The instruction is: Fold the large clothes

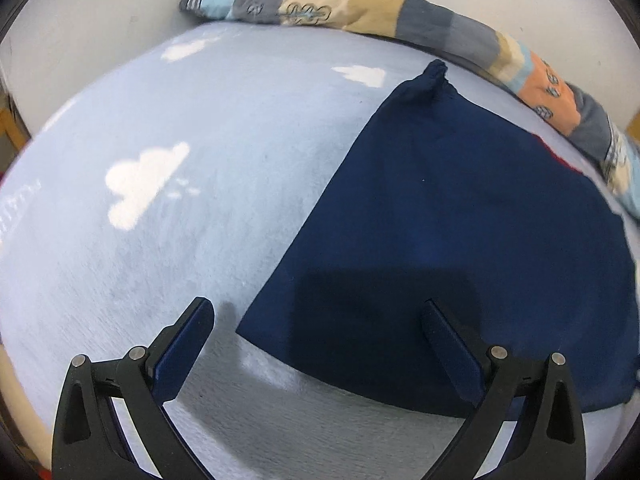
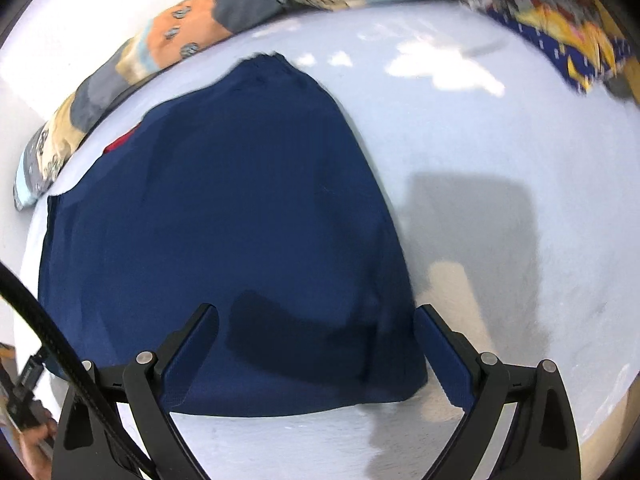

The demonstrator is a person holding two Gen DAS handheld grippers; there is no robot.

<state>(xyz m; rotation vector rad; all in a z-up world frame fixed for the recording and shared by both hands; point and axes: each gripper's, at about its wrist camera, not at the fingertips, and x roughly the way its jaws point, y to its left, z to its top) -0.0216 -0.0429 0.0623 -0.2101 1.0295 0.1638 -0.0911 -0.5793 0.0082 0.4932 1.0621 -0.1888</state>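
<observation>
Navy garment (image 1: pixel 460 248) folded flat, smooth knit, on fuzzy pale-blue cloud-print sheet (image 1: pixel 160 240), both tongs (image 1: pixel 318 312) (image 2: pixel 316 316) spread apart, empty

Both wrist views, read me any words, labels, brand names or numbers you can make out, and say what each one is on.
No readable text in either view.
Navy garment: plain, no label or print showing.
Light blue sheet: only white cloud shapes.
Patchwork bolster: small drawn motifs, too blurred to read as lettering.
Blue and yellow patterned cloth: motion-blurred, nothing legible.

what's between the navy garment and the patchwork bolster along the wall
Mostly bare pale-blue cloud-print sheet separates the navy garment from the patchwork bolster; the left wrist view shows it.
</observation>
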